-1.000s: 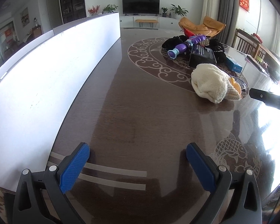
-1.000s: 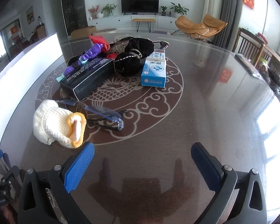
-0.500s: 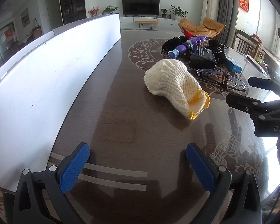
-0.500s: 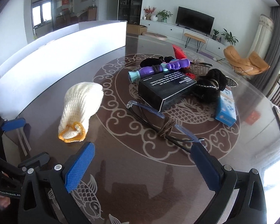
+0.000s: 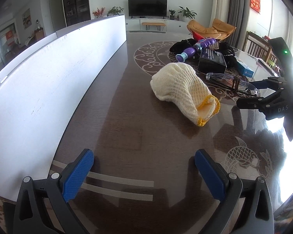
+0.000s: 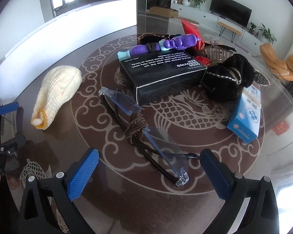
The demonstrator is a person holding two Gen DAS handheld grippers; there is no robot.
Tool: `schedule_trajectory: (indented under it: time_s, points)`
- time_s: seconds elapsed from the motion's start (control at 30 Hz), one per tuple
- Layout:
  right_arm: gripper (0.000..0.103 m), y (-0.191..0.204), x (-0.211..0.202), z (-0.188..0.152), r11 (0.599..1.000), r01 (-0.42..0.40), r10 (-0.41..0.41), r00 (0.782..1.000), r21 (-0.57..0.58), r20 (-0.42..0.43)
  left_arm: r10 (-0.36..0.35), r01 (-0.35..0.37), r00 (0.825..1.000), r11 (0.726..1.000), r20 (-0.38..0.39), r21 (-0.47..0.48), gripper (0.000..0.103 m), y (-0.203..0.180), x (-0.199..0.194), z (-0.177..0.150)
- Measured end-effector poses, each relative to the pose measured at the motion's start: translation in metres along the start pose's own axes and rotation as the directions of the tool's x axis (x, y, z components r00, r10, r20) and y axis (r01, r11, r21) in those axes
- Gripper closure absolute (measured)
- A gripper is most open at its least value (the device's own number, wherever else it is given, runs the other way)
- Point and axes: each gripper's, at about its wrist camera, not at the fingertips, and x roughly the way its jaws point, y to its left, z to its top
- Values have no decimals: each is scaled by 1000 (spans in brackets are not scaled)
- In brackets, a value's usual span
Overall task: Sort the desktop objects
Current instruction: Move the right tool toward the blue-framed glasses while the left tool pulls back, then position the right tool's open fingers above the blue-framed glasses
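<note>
While our left tool [image 5: 144,167] hangs spread wide and empty above the desk [image 5: 117,128], we see the cream glove [image 5: 182,91] lying ahead of it. Our right tool [image 6: 149,167] gapes too, its pads either side of the clear glasses [image 6: 144,130], with the black box [image 6: 162,74] beyond.

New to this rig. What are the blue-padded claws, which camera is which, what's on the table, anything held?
No robot: a person carries two hand-held grippers, each with a fisheye camera looking along its blue-padded fingers. One picture is from the left gripper, the other from the right gripper. Both are open and hold nothing. On the dark table lie a cream knit glove, clear safety glasses, a black box, a purple toy, a black fabric item and a blue carton.
</note>
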Motion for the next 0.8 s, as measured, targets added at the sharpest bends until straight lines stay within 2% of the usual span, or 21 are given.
schedule_trajectory:
  time_s: [0.2,0.5,0.8]
  points:
    - [0,-3,0,-1,1000,-8,10,997,-27,79,0,0,1000,1000,5,0,0,0,-1,0]
    - [0,-1,6,9,999,23,-23,1000,24,11,0,0,1000,1000,11,1,0,1,-2,-1]
    - [0,7,9,11,998,36,-39,997,49,67,0,0,1000,1000,11,1,0,0,-1,-1]
